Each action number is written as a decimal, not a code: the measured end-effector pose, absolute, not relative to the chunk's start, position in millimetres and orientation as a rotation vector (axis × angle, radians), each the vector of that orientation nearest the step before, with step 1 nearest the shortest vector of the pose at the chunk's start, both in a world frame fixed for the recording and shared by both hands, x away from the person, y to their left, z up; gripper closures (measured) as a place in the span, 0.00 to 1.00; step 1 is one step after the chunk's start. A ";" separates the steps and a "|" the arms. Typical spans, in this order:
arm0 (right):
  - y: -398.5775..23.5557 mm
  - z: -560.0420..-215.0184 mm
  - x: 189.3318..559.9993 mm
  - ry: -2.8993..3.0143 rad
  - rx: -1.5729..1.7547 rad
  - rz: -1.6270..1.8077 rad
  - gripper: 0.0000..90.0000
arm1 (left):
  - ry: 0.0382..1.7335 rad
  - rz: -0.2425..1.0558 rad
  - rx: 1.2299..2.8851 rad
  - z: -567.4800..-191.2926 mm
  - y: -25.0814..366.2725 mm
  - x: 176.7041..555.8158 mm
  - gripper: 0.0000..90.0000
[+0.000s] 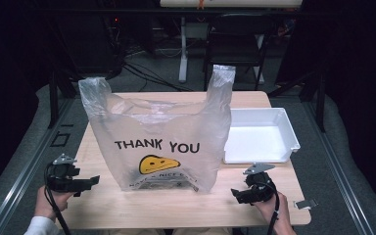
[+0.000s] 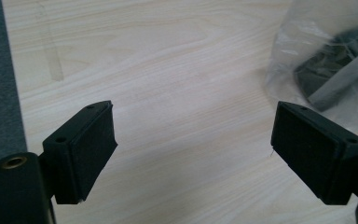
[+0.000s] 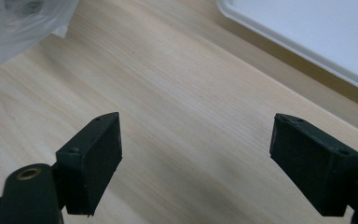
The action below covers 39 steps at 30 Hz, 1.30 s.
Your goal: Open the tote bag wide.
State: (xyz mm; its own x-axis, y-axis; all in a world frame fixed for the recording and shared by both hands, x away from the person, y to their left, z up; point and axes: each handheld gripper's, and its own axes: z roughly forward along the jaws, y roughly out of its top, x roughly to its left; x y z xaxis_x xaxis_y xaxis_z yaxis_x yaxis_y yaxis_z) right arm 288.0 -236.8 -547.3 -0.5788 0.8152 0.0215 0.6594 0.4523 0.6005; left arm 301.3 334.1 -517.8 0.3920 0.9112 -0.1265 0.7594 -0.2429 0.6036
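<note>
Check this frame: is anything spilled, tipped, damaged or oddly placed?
Nothing stands out. The plastic bag stands upright mid-table, the white tray sits flat beside it, and the left gripper and right gripper are open over bare wood.

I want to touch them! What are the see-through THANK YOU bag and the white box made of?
The see-through THANK YOU bag looks like thin, crinkly plastic film: glossy, wrinkled, with dark things showing through it. The white rectangular tray seems hard, smooth plastic with a moulded rim.
</note>
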 end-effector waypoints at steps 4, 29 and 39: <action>-234.1 -543.6 284.8 2.446 1.267 0.847 0.19 | 1.379 0.294 2.050 -513.7 330.7 295.1 0.15; -196.0 -515.8 273.8 2.546 1.129 0.997 0.25 | 1.132 0.243 2.064 -493.8 298.8 274.9 0.16; -184.7 -492.8 269.1 2.523 1.063 1.080 0.28 | 1.080 0.273 2.063 -485.7 272.7 283.5 0.17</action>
State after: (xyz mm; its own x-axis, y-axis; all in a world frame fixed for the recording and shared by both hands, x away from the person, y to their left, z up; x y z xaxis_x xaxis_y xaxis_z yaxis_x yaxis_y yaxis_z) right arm 269.1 -184.7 -492.8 -0.7218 0.6858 0.0932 0.5409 0.4749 0.6942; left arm 283.5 272.7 -485.7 0.6164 0.7720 -0.1551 0.6054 -0.3386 0.7203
